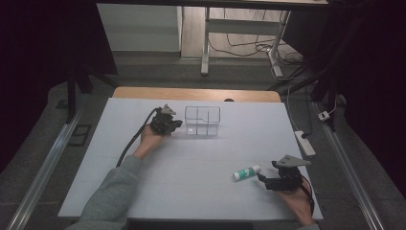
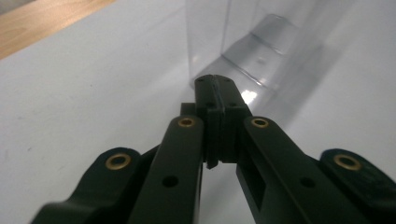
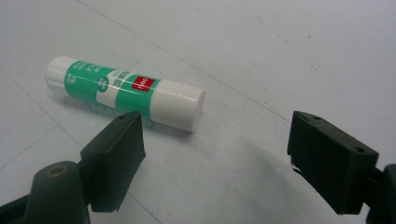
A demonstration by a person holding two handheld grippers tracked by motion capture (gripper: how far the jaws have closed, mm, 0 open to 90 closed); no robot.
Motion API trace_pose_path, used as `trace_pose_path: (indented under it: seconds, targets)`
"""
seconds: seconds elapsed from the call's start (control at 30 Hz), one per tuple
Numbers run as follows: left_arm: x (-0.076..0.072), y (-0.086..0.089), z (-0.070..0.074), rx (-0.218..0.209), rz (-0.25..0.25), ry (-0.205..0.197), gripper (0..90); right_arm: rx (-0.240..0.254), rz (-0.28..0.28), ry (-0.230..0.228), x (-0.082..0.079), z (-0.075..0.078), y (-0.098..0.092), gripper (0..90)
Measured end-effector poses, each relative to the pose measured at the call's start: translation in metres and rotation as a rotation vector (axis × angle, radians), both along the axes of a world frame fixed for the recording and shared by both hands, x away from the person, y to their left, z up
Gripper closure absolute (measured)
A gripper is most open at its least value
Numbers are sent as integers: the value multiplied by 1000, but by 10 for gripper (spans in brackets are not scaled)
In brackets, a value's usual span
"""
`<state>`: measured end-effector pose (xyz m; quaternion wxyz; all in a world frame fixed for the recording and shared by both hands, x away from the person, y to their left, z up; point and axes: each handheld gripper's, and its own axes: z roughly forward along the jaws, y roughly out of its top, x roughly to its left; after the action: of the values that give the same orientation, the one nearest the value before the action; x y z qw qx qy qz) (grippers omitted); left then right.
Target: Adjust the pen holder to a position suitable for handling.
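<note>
A white and green glue stick (image 1: 246, 172) lies on its side on the white table (image 1: 191, 158), at the front right. My right gripper (image 1: 266, 179) is just to its right, jaws open and empty. In the right gripper view the glue stick (image 3: 126, 92) lies just beyond the left jaw, its cap end towards the gap. My left gripper (image 1: 177, 123) rests at the back middle, its jaws shut with nothing between them. A clear plastic box (image 1: 202, 120) with dividers stands right beside it. In the left gripper view the shut left gripper (image 2: 215, 84) points at the box's (image 2: 261, 51) near corner.
A wooden strip (image 1: 196, 94) runs along the table's far edge. A power strip (image 1: 305, 143) and cables lie on the floor to the right. Black curtains hang on both sides. A metal desk frame (image 1: 239, 33) stands beyond the table.
</note>
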<state>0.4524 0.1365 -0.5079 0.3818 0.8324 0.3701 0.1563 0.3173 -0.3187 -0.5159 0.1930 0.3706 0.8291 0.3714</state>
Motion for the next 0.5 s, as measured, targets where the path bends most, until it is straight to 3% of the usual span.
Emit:
trace_pose_path:
  seconds: [0.13, 0.2, 0.33, 0.5]
  targets:
    - [-19, 8, 9, -1, -11, -10, 886, 1, 10, 1, 0, 0, 0, 179]
    - [-27, 12, 12, -21, -28, -8, 866, 1, 15, 1, 0, 0, 0, 179]
    - [-43, 17, 17, -43, -64, -2, 738, 2, 18, 2, 0, 0, 1, 179]
    - [-66, 25, 21, -28, -53, -8, 548, 3, 19, 0, -1, 0, 1, 178]
